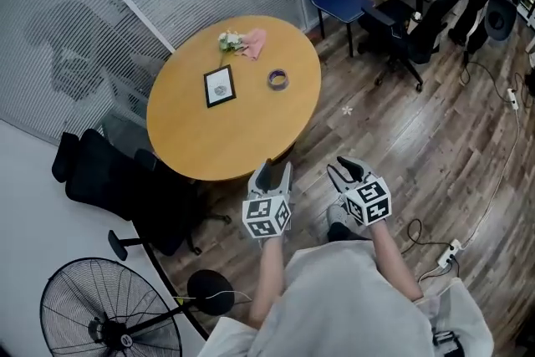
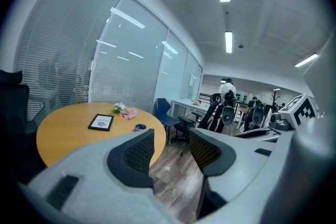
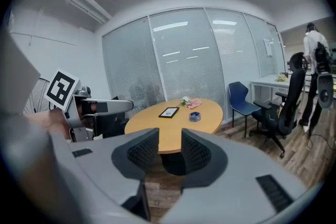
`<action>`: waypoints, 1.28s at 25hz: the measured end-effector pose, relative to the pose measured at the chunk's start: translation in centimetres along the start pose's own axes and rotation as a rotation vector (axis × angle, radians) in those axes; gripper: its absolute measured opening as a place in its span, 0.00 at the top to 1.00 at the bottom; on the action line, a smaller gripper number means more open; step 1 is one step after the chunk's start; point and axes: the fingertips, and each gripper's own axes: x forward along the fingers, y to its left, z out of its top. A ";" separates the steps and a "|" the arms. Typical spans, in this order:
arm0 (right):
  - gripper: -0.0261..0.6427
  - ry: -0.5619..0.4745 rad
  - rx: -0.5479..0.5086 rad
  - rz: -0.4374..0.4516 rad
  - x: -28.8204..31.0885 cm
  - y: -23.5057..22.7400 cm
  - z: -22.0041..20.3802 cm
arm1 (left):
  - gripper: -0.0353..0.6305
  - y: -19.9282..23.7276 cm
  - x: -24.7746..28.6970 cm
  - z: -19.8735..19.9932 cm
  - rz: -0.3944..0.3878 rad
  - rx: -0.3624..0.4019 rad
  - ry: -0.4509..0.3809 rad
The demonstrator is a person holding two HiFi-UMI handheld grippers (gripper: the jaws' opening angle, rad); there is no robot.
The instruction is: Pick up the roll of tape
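The small purple-blue roll of tape point(image 1: 277, 79) lies flat on the round orange wooden table point(image 1: 209, 142), near a black-framed picture point(image 1: 220, 86). The left gripper point(image 1: 273, 171) and the right gripper point(image 1: 347, 170) hover off the table's near edge, well apart from the tape. Both have their jaws spread and empty.

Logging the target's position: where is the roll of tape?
In the head view, the roll of tape lies on the round table near its right edge, right of the framed picture, below the pink cloth.
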 end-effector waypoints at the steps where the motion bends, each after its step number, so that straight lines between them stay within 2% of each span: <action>1: 0.77 -0.008 0.006 0.007 0.5 -0.5 0.4 | 0.67 0.1 0.6 0.3 0.002 0.005 -0.002; 12: 0.78 -0.025 0.054 0.058 7.1 -6.5 3.7 | 0.68 3.8 6.5 2.8 0.099 -0.025 -0.045; 17: 0.81 -0.024 0.077 0.062 8.8 -8.7 4.0 | 0.68 4.2 8.2 2.4 0.115 -0.030 -0.031; 26: 0.83 0.012 0.081 0.090 11.2 -8.6 3.6 | 0.68 7.1 8.5 1.1 0.177 -0.094 -0.011; 32: 0.83 0.028 0.075 0.086 12.0 -9.7 3.8 | 0.68 7.5 10.8 0.9 0.158 -0.102 0.010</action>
